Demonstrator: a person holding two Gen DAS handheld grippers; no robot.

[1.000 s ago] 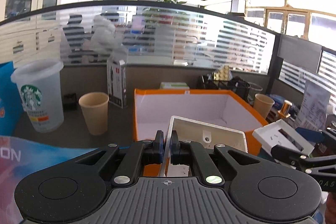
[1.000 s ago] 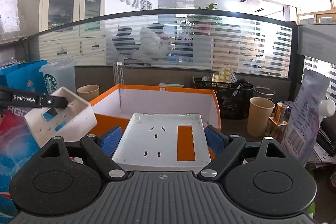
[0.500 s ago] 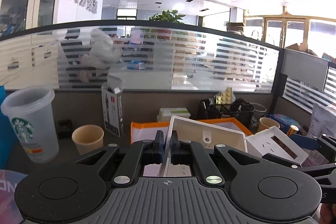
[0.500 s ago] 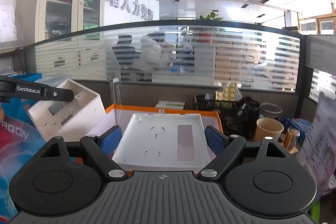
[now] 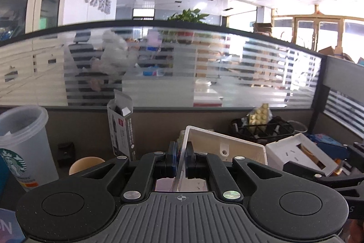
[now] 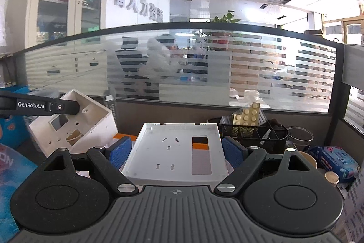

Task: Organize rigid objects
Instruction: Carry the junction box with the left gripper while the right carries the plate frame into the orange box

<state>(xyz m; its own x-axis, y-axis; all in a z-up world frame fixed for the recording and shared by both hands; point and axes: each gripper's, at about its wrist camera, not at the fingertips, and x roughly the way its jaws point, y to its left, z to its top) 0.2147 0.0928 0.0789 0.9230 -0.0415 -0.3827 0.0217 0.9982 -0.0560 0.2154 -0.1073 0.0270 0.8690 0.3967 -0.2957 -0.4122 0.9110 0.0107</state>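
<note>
My left gripper is shut on the thin side wall of a white open junction box, held up in the air. The right wrist view shows that box tilted at the left, with the left gripper's black finger across its top. My right gripper holds a white socket faceplate flat between its blue pads, jaws wide on its edges. The same faceplate appears at the right of the left wrist view. A strip of the orange bin shows under the plate.
A clear Starbucks cup, a paper cup and an opened carton stand at the left. A black mesh organiser with a yellow brick, a clear cup and a blue wipes pack sit at the right. A glass partition closes the back.
Both grippers have risen and moved toward the partition with their parts still held. The orange bin has dropped almost out of both views.
</note>
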